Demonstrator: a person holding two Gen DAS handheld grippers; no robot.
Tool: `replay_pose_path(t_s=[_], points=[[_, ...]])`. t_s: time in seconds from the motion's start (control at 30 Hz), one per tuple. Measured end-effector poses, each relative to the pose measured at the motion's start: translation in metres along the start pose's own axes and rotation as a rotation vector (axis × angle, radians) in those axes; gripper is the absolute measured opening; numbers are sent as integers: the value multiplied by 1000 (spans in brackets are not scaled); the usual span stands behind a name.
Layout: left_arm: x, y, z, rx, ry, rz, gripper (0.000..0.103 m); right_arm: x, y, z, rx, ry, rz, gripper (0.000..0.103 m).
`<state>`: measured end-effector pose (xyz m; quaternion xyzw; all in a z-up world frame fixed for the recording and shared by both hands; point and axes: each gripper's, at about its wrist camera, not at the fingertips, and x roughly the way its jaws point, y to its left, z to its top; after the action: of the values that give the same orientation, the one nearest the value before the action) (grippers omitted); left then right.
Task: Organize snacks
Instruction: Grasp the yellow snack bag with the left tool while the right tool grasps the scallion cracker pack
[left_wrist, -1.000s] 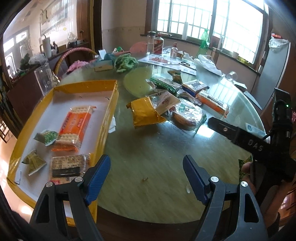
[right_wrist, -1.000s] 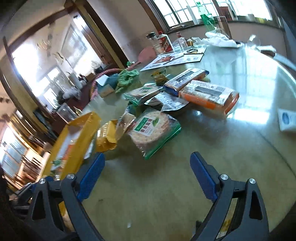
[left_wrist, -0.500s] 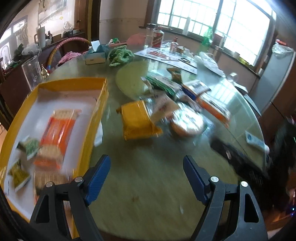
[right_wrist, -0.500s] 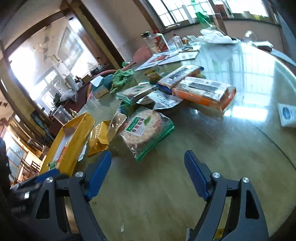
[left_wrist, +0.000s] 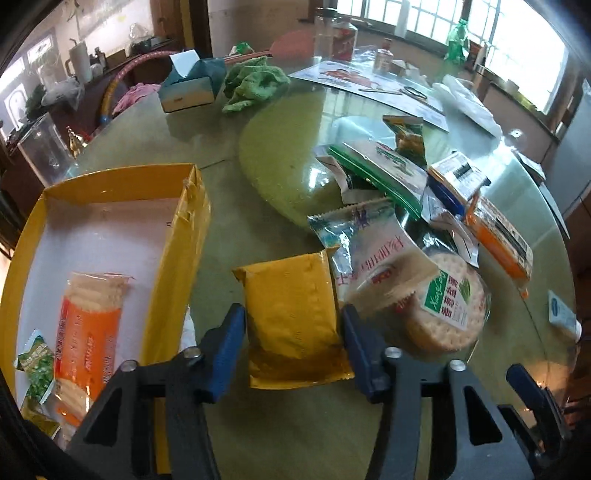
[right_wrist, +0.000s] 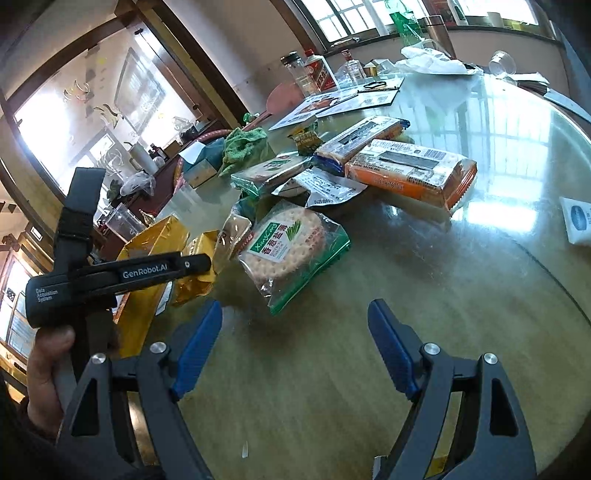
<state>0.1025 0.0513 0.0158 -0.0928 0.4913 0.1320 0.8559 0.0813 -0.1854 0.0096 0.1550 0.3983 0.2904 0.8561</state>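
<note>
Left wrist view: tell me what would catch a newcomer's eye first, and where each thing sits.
First the yellow snack packet, lying on the glass table right between the blue fingers of the left gripper, whose jaws are closing around it. To its left sits the yellow tray, holding an orange cracker pack. To its right lies a heap of packets, the round cracker pack nearest.
</note>
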Motion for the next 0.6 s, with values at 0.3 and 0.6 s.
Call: replay_pose_path(t_s=[0.3, 0.6], points=[[-53, 10, -48, 20, -52, -139, 43, 7, 13, 6, -77, 51, 31, 82], [-111, 52, -77, -80, -131, -261, 43, 67, 40, 73, -264, 233, -47, 89]])
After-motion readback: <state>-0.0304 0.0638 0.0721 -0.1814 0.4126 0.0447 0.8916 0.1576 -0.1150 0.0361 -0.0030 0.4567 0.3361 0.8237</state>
